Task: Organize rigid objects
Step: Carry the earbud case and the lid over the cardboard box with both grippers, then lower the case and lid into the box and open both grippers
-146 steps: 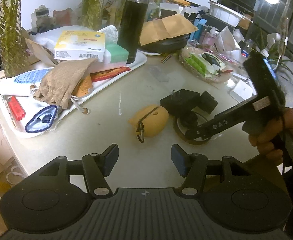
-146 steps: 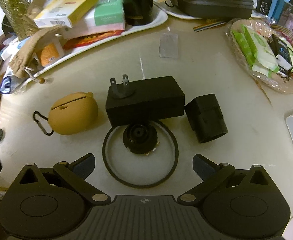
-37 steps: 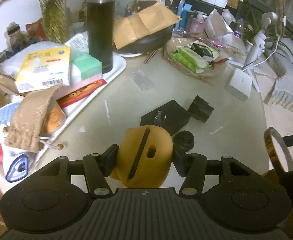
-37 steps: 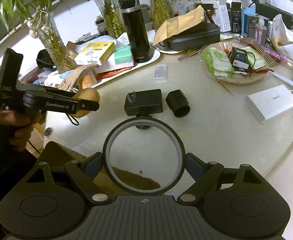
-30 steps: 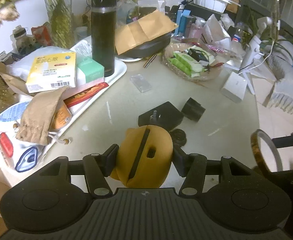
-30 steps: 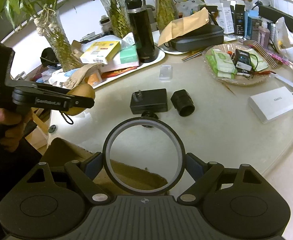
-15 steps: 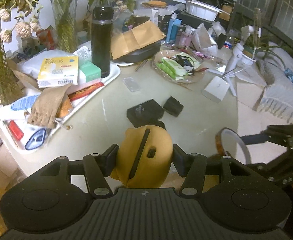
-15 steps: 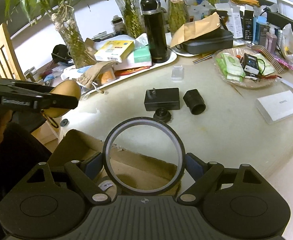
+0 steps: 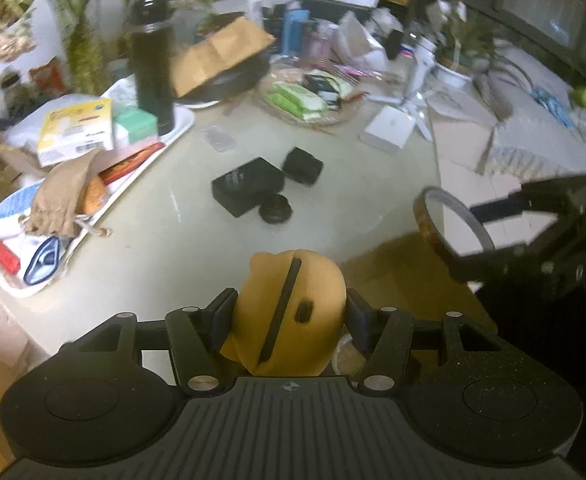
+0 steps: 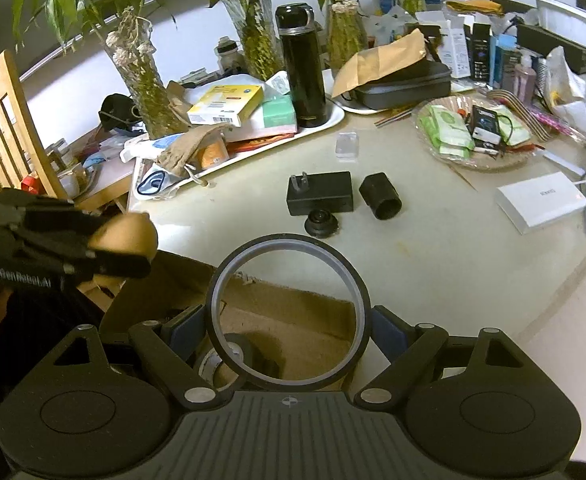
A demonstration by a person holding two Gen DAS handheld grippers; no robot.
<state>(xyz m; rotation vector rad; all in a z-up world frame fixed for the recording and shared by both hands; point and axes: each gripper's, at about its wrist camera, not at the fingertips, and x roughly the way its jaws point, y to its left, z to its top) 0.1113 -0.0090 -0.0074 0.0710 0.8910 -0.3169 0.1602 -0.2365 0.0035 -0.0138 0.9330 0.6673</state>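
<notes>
My left gripper (image 9: pixel 291 312) is shut on a tan silicone case (image 9: pixel 289 308) with a dark slot, held off the table's near edge. My right gripper (image 10: pixel 289 332) is shut on a thin dark tape ring (image 10: pixel 289 240), its pads against the ring's sides. The ring hangs over an open cardboard box (image 10: pixel 293 308) below the table edge, where a tape roll (image 10: pixel 229 356) lies. In the right wrist view the left gripper (image 10: pixel 93 252) shows at far left with the case (image 10: pixel 129 232). On the table lie a black plug adapter (image 10: pixel 320 193), a black cylinder (image 10: pixel 381 196) and a small round black part (image 10: pixel 321 222).
A white tray (image 10: pixel 333 120) carries boxes, a cloth pouch and a tall black flask (image 10: pixel 303 68). A dish of packets (image 10: pixel 477 136) and a white box (image 10: pixel 541 200) sit at right. Plant vases line the back. A wooden chair (image 10: pixel 1 128) stands at left.
Both grippers have drawn back from the table with their loads still held. The table things look farther off, and the cardboard box with the tape roll has come into view under the ring.
</notes>
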